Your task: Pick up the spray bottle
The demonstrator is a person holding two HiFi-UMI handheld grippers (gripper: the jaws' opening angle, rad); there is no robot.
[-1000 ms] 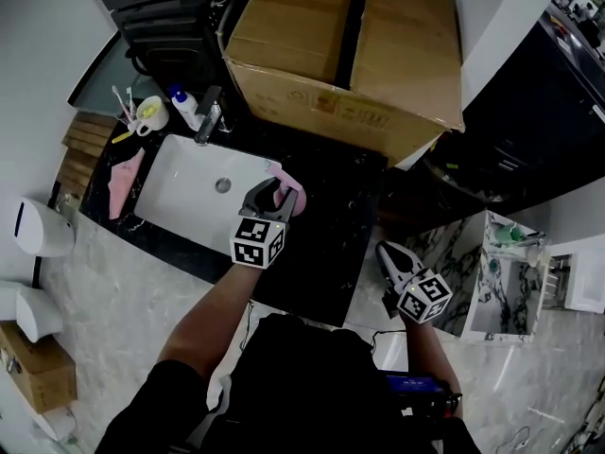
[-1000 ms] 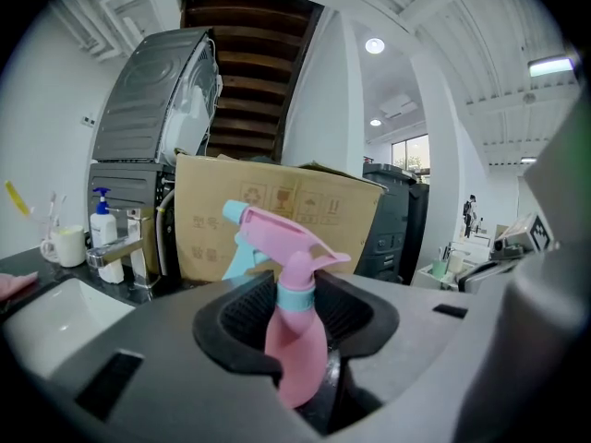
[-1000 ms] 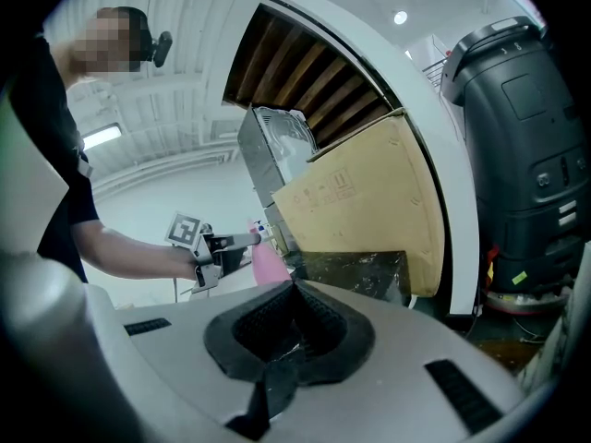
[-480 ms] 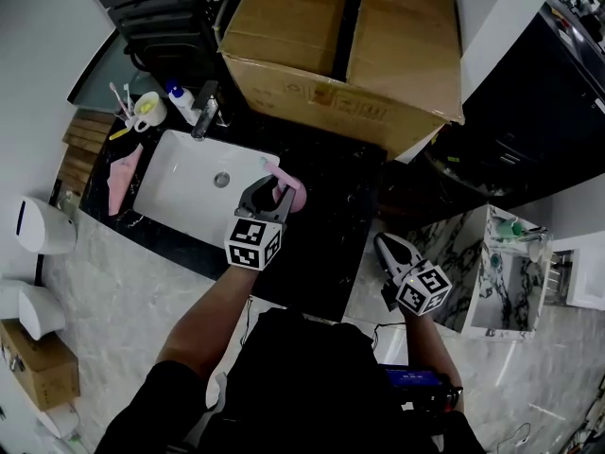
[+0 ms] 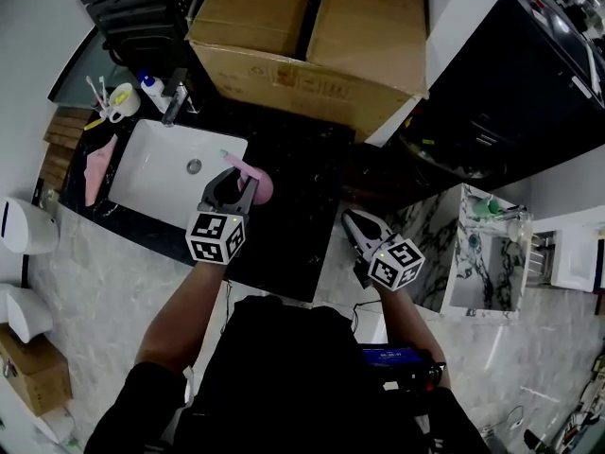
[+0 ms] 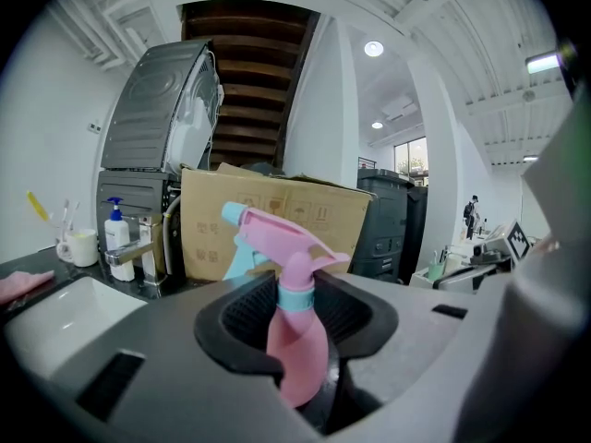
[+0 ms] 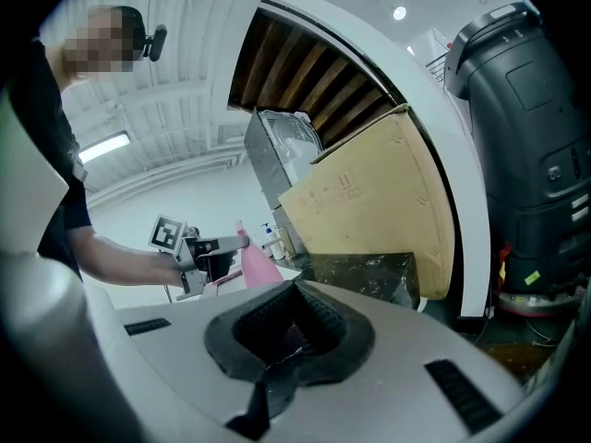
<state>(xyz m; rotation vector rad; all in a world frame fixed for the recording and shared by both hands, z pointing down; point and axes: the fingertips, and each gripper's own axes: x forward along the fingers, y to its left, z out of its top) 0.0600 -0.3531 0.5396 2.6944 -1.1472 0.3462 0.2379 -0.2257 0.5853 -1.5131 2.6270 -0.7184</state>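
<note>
A pink spray bottle (image 5: pixel 255 183) with a light blue nozzle and collar stands upright between the jaws of my left gripper (image 5: pixel 233 186), over the black counter (image 5: pixel 307 211) just right of the sink. In the left gripper view the bottle (image 6: pixel 297 340) fills the gap and the pads press on its neck and body. My right gripper (image 5: pixel 354 227) hangs off the counter's right front corner, shut with nothing in it. The right gripper view shows that gripper's own jaws (image 7: pixel 291 326) closed, and the bottle (image 7: pixel 258 270) in the left gripper (image 7: pixel 209 247) off to the left.
A large cardboard box (image 5: pixel 312 36) covers the back of the counter. The white sink (image 5: pixel 142 173) has a faucet (image 5: pixel 174 98), a soap pump bottle (image 5: pixel 148 85), a cup of toothbrushes (image 5: pixel 121 97) and a pink cloth (image 5: pixel 97 157) around it. A marble-patterned cabinet (image 5: pixel 473 253) stands at the right.
My left gripper has risen a little with the spray bottle in its jaws. The right gripper has kept its place. The head view has shifted.
</note>
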